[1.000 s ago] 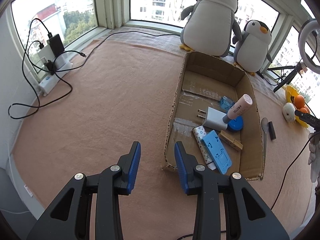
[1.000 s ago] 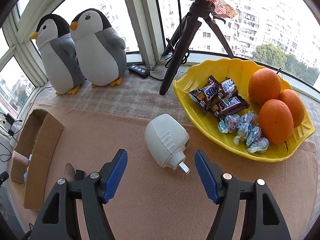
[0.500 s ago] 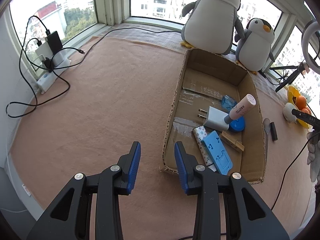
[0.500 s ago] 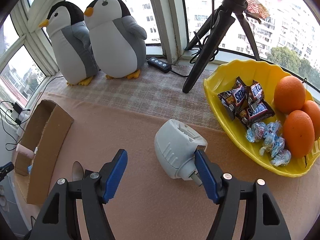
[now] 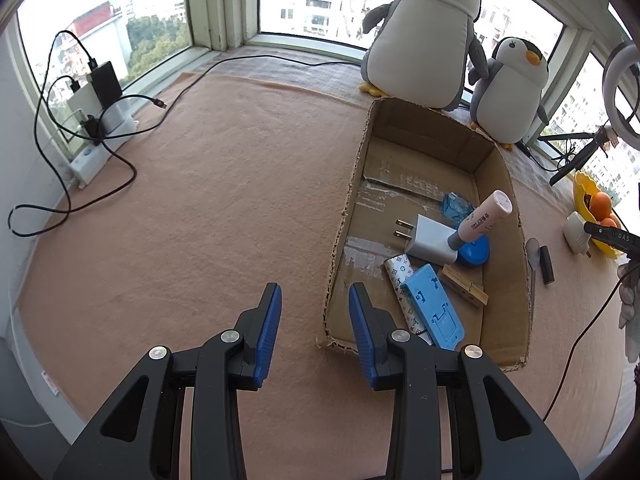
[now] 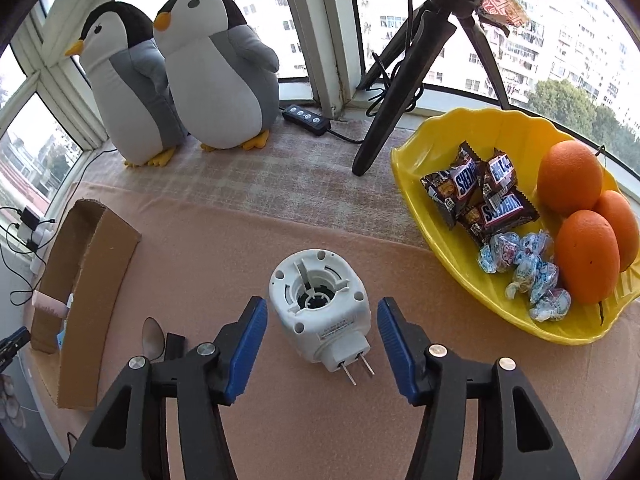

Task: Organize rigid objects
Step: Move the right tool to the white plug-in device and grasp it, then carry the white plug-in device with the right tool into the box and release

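A white plug-in device [image 6: 320, 310] with two prongs lies on the pink cloth, its prongs toward me. My right gripper [image 6: 322, 334] is open, one blue finger on each side of the device, not touching it. The device also shows in the left wrist view [image 5: 575, 231]. A cardboard box [image 5: 348, 216] holds a white charger [image 5: 430, 238], a pink tube [image 5: 482, 220], a blue phone stand [image 5: 434, 306] and a clothespin [image 5: 464, 286]. My left gripper [image 5: 314, 310] is open and empty, just left of the box's near corner.
A spoon [image 6: 153, 338] and a small black stick [image 6: 174, 346] lie between box and device. A yellow bowl [image 6: 448, 248] of oranges and sweets sits right. Two plush penguins [image 6: 208, 76], a tripod [image 6: 404, 92] and a power strip with cables [image 5: 96, 136] line the windows.
My right gripper has swung over the white device, which now lies centred between the fingers with its prongs toward me. The left gripper has drifted slightly; its jaws stay open.
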Available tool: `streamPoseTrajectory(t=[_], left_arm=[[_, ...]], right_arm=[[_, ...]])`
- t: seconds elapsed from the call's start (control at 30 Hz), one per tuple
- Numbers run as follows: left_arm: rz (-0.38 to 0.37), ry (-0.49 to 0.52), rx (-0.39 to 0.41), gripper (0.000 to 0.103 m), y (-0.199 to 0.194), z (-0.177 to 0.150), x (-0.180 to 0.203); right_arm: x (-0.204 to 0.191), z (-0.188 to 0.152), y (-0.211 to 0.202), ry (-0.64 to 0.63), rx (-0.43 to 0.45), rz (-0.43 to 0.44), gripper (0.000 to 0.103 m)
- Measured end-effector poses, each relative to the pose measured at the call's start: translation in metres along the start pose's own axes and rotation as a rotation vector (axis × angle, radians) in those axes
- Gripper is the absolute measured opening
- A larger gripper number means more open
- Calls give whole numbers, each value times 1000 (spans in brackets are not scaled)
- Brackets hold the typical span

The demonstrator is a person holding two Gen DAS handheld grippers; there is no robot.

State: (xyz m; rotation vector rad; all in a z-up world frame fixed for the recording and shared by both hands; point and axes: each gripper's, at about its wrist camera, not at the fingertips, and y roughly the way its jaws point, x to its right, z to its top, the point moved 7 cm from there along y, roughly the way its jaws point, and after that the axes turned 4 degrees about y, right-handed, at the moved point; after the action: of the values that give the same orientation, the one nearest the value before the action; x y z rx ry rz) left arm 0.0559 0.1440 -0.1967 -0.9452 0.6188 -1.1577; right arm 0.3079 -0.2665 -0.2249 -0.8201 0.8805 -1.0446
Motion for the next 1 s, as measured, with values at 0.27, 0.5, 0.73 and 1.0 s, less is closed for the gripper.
streamPoseTrajectory(t=[0.27, 0.5, 0.73, 1.0], left_arm=[[12, -14, -3, 33, 0, -1, -7], [9, -5, -5, 33, 2, -1, -3], [10, -5, 0, 33, 0, 1, -4], [9, -13, 1, 33, -1, 1, -7]], right_arm=[[9, 13, 6, 55, -30, 67, 46], [19, 15, 10, 58, -65, 41, 43], [16, 9, 22, 22, -134, 24, 37], [3, 9, 31, 12, -224, 79, 37]])
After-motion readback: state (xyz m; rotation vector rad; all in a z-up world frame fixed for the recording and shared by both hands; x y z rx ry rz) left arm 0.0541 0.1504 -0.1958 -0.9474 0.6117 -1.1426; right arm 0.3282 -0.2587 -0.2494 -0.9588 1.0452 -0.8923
